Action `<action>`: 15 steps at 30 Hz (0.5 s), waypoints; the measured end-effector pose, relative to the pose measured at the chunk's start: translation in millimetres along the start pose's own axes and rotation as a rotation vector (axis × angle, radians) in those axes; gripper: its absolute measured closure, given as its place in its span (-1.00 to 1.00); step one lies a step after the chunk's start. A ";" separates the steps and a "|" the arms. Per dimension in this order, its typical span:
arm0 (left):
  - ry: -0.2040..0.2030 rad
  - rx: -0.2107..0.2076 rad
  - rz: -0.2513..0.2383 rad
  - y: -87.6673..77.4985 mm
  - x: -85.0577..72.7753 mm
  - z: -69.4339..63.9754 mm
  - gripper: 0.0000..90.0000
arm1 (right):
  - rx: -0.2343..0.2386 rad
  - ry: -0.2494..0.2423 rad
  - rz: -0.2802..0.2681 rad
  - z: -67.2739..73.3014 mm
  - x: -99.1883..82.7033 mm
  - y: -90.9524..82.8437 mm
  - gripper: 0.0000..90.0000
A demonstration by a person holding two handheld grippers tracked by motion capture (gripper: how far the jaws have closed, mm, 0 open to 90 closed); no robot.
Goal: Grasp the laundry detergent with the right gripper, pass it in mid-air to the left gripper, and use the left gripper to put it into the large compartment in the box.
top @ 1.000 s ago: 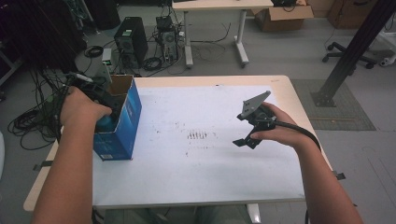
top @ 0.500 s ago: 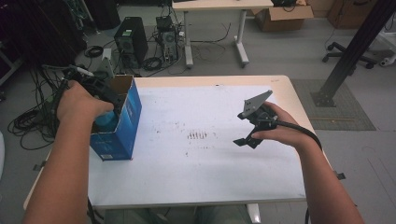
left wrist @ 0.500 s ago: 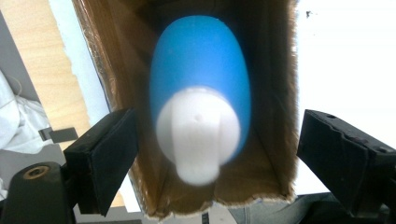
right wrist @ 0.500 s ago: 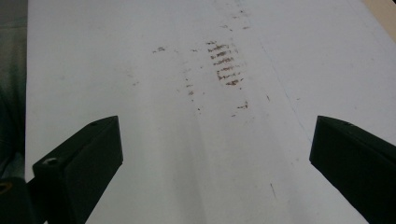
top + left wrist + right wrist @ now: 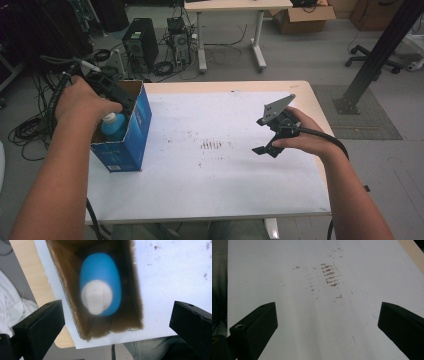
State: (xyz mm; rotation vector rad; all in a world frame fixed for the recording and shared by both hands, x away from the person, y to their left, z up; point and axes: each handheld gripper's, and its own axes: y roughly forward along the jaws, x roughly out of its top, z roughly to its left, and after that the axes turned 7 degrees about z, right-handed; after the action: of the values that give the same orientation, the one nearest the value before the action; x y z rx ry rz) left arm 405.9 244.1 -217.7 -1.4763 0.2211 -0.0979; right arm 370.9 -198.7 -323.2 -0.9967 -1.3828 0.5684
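A: Looking at progress: blue bottle (image 5: 100, 287) with white cap stands upright inside the blue box (image 5: 130, 142) at the table's (image 5: 210, 195) left edge. Drop-off looks done to me.

B: Left gripper (image 5: 117, 327)?

A: Above the box mouth, jaws spread wide, nothing between the pads. Bottle sits free below them. They have just been opening.

B: Versus a second ago?

A: Then the left hand (image 5: 82, 102) was down in the box; now it's higher, clear of the rim. Box hasn't shifted.

B: Right gripper (image 5: 327, 322)?

A: Jaws wide apart, empty, hovering over the bare stained tabletop, same spot as before. Left to do, I'd guess: pull the left hand away.
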 end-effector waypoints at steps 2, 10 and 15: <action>0.032 0.005 -0.017 -8.1 -0.1 -5.9 -0.99 | -0.003 0.001 0.000 -0.5 1.4 -3.4 -0.94; 0.269 0.032 -0.082 -44.8 0.9 -39.7 -1.00 | -0.014 -0.013 0.016 -5.0 10.1 -13.7 -0.94; 0.464 0.030 -0.116 -55.9 1.6 -64.7 -0.99 | -0.016 -0.035 0.029 -7.3 18.4 -19.4 -0.94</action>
State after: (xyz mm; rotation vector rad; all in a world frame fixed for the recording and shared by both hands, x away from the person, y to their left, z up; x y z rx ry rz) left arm 398.0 175.3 -167.5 -1.4197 0.5065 -0.5379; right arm 376.6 -194.9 -296.4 -1.0255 -1.4078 0.6003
